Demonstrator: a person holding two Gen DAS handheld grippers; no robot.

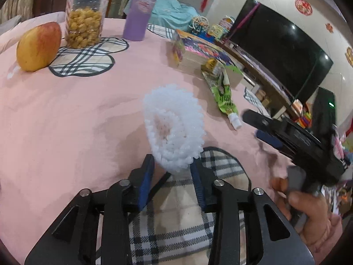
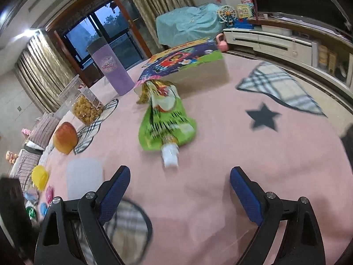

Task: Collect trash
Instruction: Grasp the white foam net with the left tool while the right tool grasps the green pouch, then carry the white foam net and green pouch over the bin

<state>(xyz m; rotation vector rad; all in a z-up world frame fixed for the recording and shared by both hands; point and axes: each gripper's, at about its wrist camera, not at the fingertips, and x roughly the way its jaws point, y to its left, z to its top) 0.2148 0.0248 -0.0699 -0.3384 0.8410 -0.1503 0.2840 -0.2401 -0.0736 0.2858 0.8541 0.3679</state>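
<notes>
A white foam fruit net (image 1: 174, 130) stands up from between the blue pads of my left gripper (image 1: 172, 165), which is shut on its lower end just above the pink tablecloth (image 1: 66, 121). To the right lies a green drink pouch (image 1: 222, 92) with a white cap (image 2: 169, 156) pointing toward me. In the right wrist view the pouch (image 2: 167, 123) lies flat ahead of my right gripper (image 2: 178, 176), whose jaws stand wide open with nothing between them. The same right gripper (image 1: 251, 123) shows in the left wrist view, near the cap, held by a hand (image 1: 308, 212).
A red-yellow fruit (image 1: 38, 46), a clear jar of popcorn (image 1: 85, 19) and a purple cup (image 1: 139, 11) stand at the far left. A colourful box (image 2: 183, 61) sits just behind the pouch. Small toys (image 2: 40, 177) lie beyond the table's left edge.
</notes>
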